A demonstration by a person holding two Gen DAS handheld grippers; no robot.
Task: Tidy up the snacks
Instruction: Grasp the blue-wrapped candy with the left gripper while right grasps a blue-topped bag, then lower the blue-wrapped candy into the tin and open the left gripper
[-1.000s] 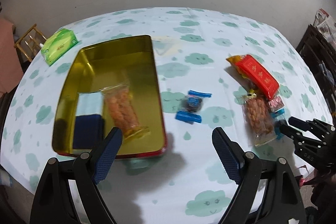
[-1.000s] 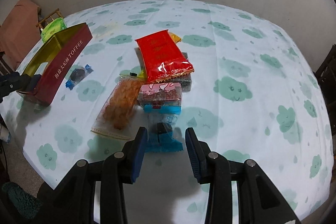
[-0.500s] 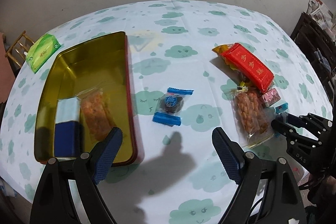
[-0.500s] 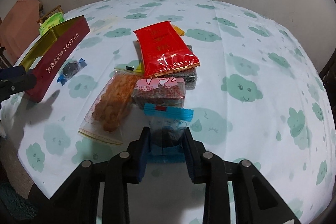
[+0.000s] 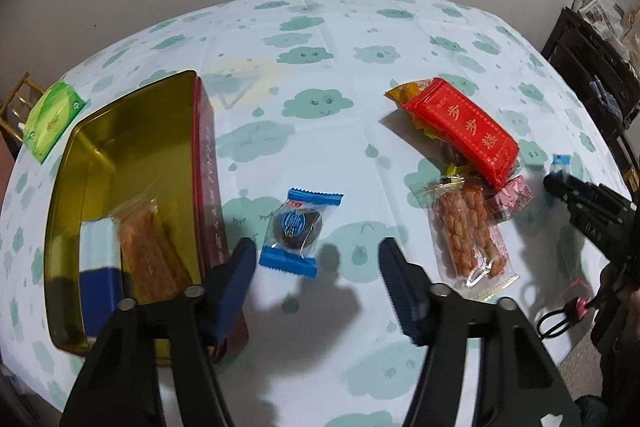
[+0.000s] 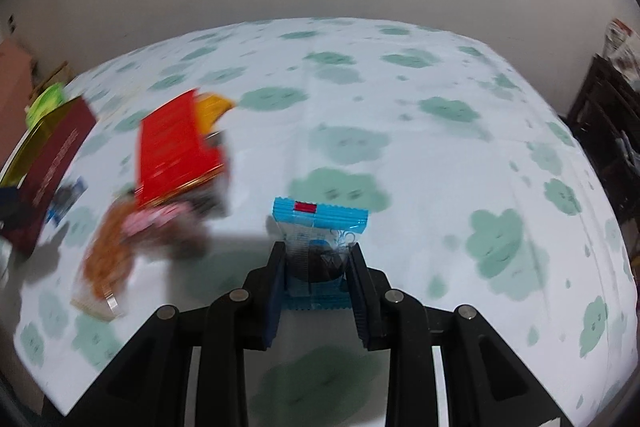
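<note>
The right tool (image 6: pixel 316 265) is now gripping a blue candy (image 6: pixel 318 227), apparently lifting it, while the left tool (image 5: pixel 316 259), empty, is closing toward another wrapped candy (image 5: pixel 298 229) beside the tin (image 5: pixel 72 163).

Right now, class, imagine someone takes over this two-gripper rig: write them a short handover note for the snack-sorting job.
Right gripper: shut on a blue-wrapped dark candy, held above the tablecloth.
Left gripper: jaws closing, nothing gripped; a second blue-wrapped candy lies on the cloth between its fingers.
Done: the gold-lined tin holds a twisted-cracker bag and a blue-and-white pack.
Left: both candies, the red packet, the other twisted-cracker bag, the pink sweet and the orange packet under the red one.
</note>
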